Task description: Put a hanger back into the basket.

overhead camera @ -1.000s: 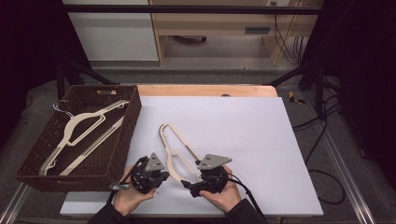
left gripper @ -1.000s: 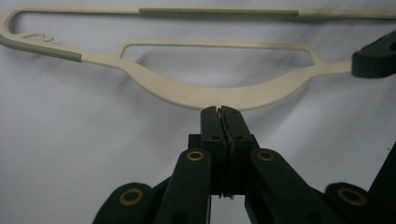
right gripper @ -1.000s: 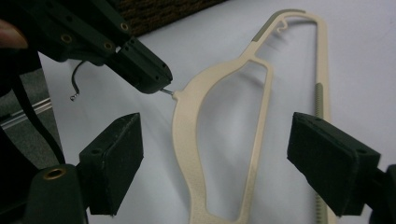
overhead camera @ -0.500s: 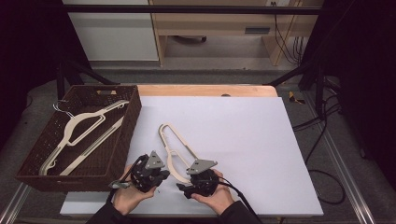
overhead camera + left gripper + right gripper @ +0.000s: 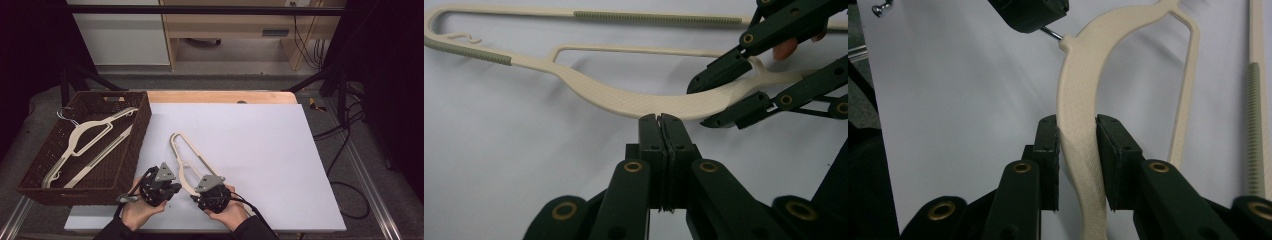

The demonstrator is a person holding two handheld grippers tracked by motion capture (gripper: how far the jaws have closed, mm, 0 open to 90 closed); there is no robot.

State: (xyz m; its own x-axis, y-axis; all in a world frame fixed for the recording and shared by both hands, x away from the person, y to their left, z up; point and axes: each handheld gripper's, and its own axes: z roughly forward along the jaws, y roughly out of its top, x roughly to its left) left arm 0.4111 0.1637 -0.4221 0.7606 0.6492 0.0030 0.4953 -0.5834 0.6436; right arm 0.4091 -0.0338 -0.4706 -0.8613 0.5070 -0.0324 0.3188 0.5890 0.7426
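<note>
Right gripper (image 5: 1075, 130), lower now, jaws just closing around cream hanger (image 5: 1078, 100).

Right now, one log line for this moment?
left hand-held gripper: shut at hanger edge | right hand-held gripper: jaws just closing around hanger arm | basket: holds second hanger

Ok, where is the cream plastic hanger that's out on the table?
In the high view, the cream plastic hanger lies on the white table, right of the brown wicker basket.
</note>
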